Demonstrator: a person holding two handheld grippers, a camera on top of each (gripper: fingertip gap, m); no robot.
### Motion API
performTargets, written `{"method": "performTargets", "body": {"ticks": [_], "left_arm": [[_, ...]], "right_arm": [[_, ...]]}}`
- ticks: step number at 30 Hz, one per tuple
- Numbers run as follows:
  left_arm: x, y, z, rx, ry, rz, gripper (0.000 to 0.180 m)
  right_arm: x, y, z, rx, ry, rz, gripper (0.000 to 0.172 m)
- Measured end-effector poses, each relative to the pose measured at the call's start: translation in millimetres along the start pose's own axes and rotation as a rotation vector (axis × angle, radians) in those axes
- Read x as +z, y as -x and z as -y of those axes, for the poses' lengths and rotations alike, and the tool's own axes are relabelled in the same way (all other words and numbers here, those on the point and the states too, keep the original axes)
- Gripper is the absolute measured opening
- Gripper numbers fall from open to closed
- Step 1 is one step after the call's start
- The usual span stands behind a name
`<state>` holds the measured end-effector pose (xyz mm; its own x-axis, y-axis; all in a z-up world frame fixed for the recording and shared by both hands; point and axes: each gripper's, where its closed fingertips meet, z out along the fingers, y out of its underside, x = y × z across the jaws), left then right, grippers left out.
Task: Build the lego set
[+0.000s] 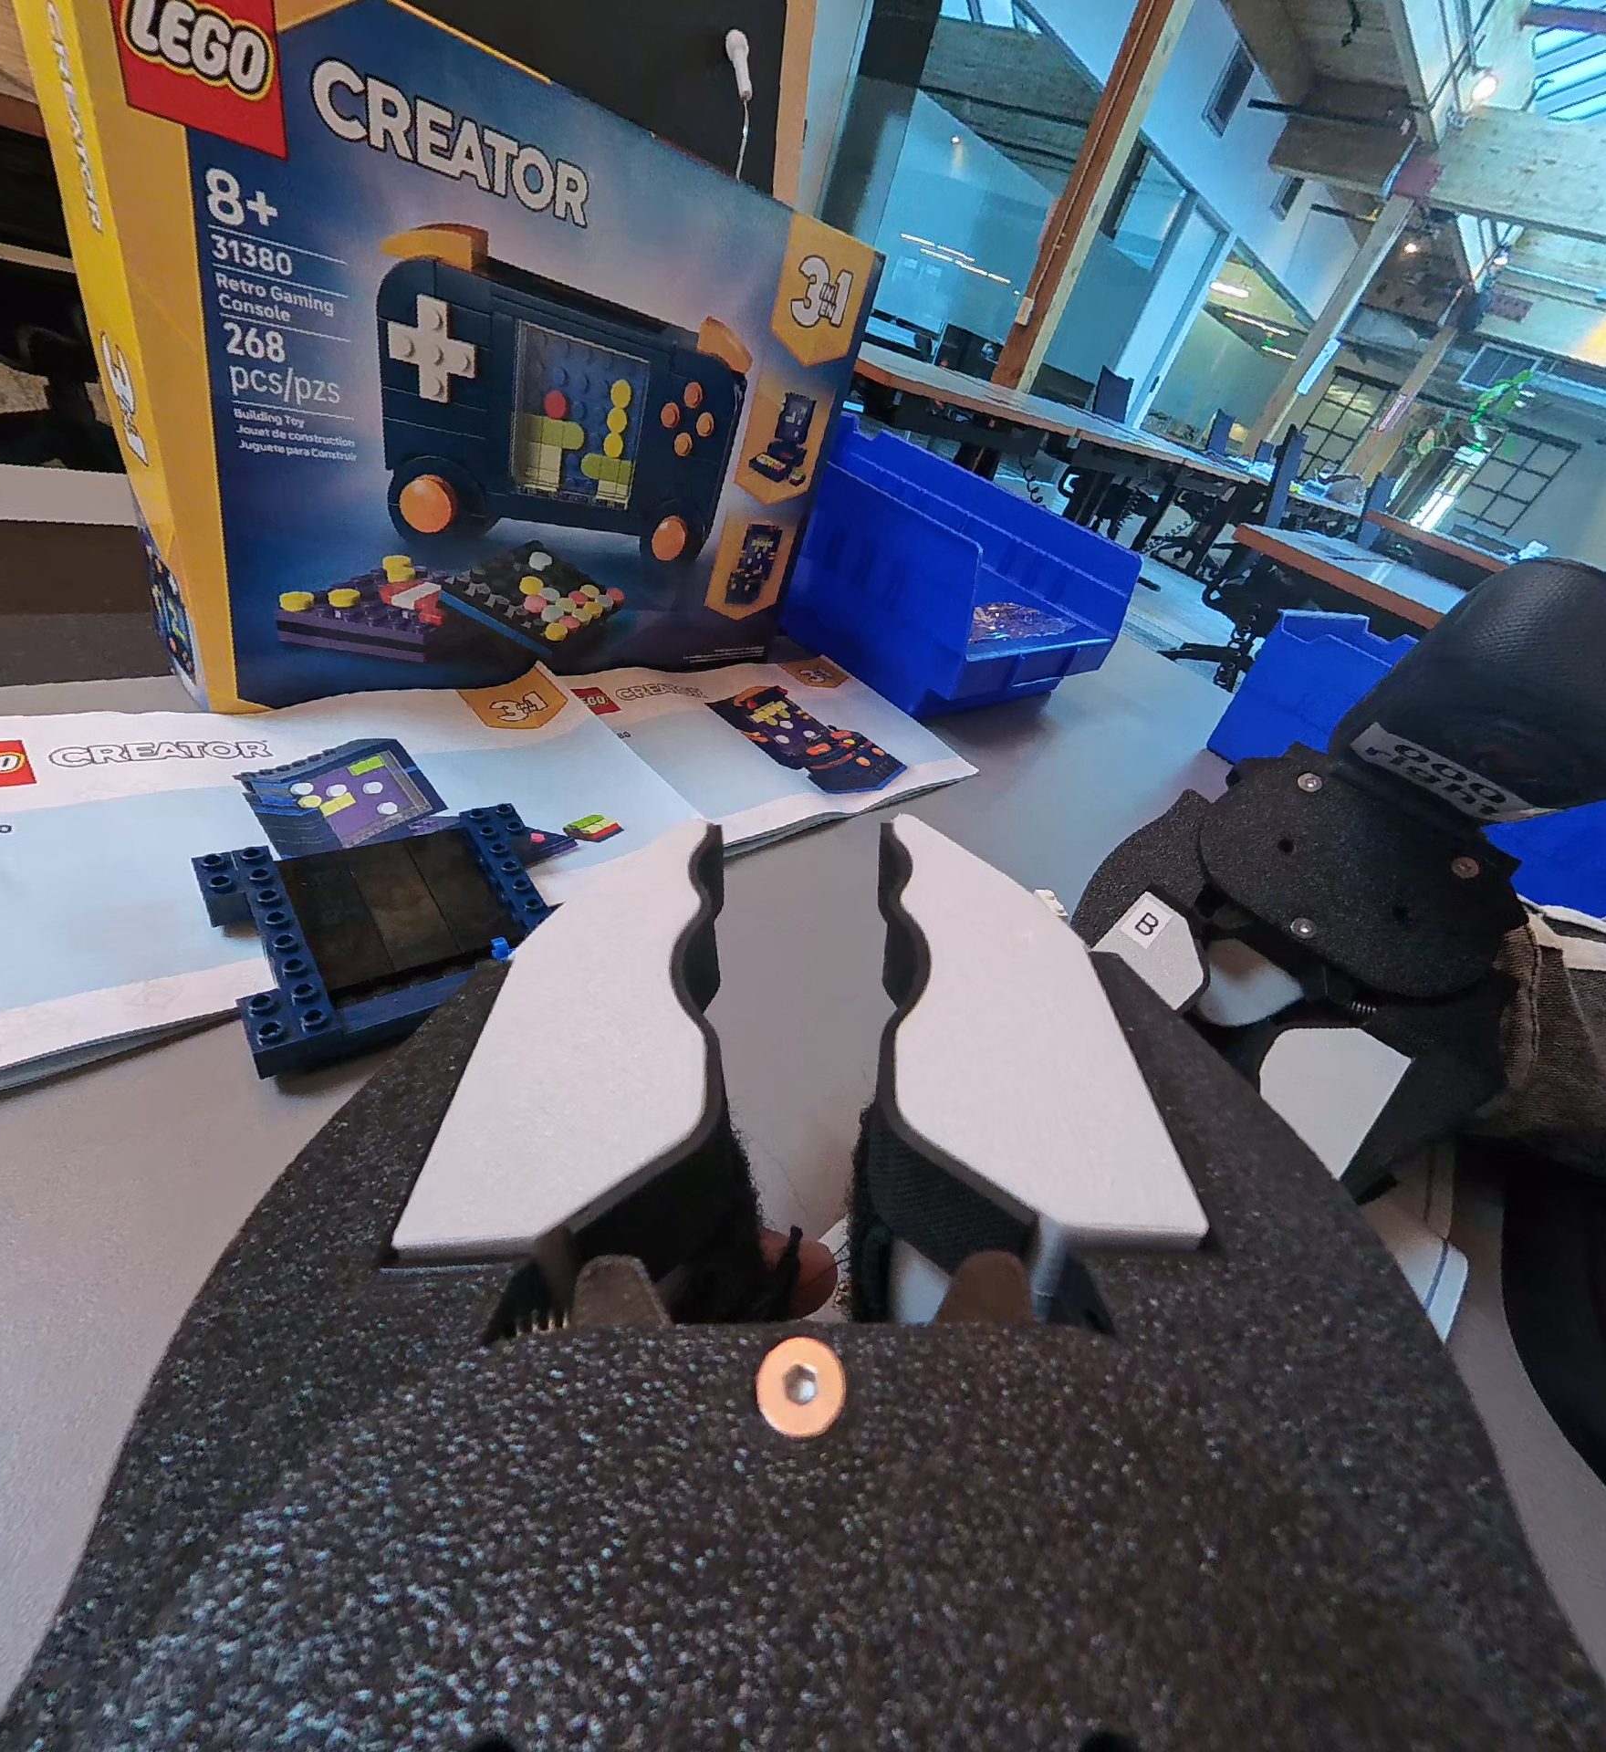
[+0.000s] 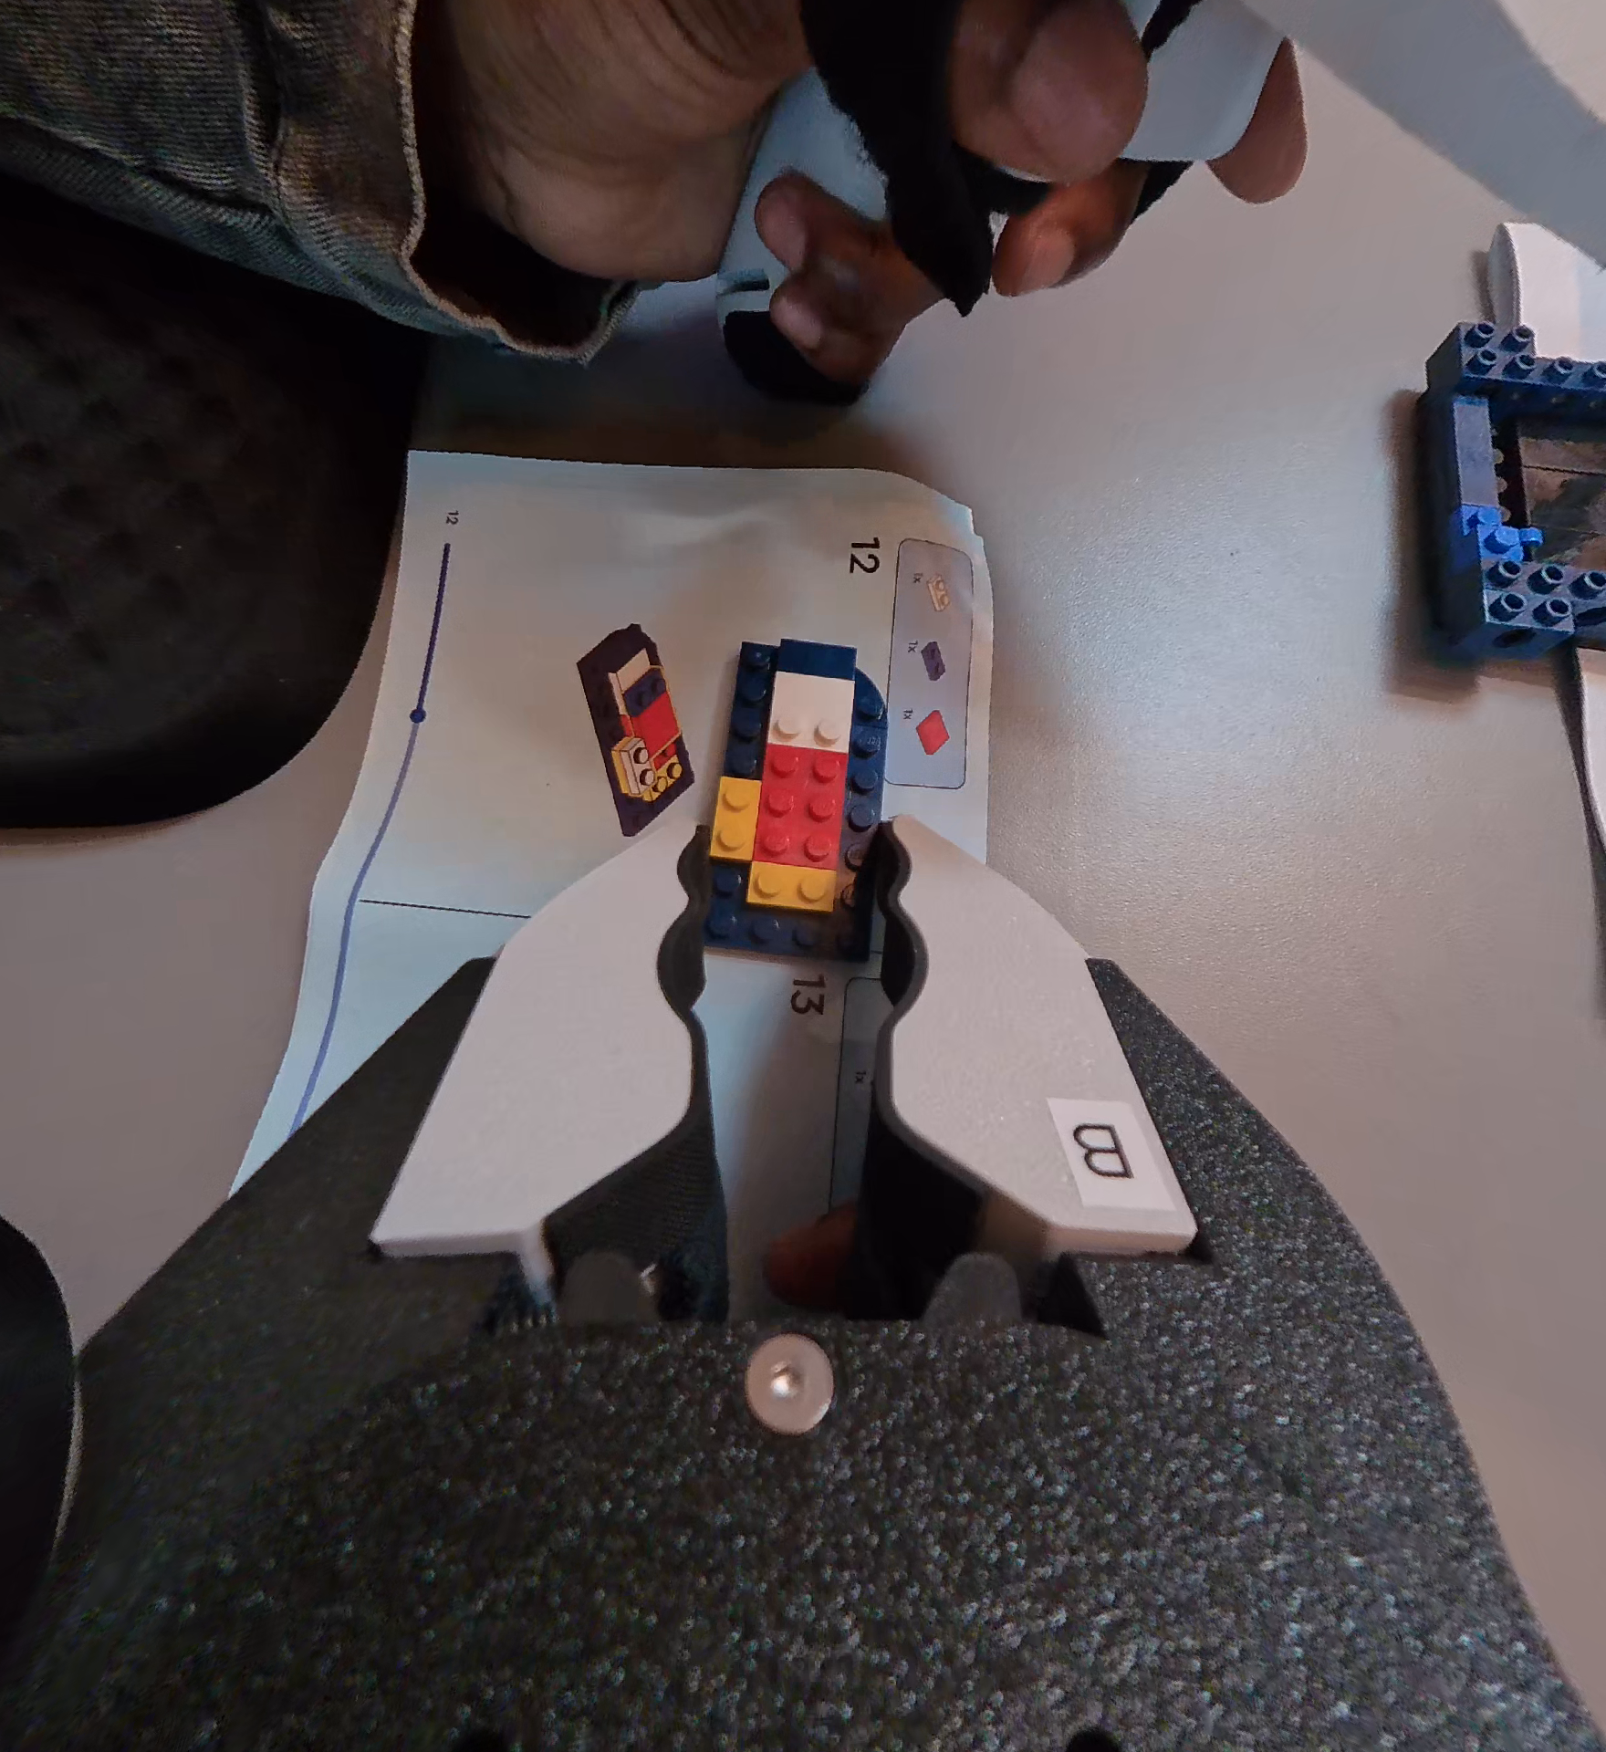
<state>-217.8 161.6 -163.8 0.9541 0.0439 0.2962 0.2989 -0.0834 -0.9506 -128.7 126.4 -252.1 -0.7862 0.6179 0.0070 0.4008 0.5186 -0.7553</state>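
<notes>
Two blue bins (image 1: 960,578), three booklets (image 1: 761,739).

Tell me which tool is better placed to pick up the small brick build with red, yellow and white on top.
Right. The right tool hangs directly over the small brick build on the open instruction page, fingers flanking its near end. The left tool sits open over bare table, nearer the dark blue frame.
</notes>
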Motion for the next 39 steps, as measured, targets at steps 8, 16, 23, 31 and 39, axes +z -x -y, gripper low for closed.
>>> {"method": "performTargets", "body": {"ticks": [8, 16, 23, 31, 39], "left_arm": [[0, -2, 0, 0.004, -0.002, -0.008, 0.031], [1, -4, 0, 0.013, 0.001, -0.016, 0.031], [1, -5, 0, 0.025, 0.007, -0.019, 0.030], [-1, -5, 5, 0.030, -0.023, -0.008, 0.030], [0, -4, 4, 0.032, -0.021, -0.005, 0.031]], "right_arm": [[0, 0, 0, -0.001, 0.000, -0.001, 0.034], [0, 0, 0, -0.005, 0.001, -0.004, 0.034], [0, 2, 1, -0.006, -0.004, 0.013, 0.040], [-84, -33, 73, 0.126, -0.634, -0.123, 0.072], [-115, -47, 76, 0.133, -0.709, -0.196, 0.083]]}}
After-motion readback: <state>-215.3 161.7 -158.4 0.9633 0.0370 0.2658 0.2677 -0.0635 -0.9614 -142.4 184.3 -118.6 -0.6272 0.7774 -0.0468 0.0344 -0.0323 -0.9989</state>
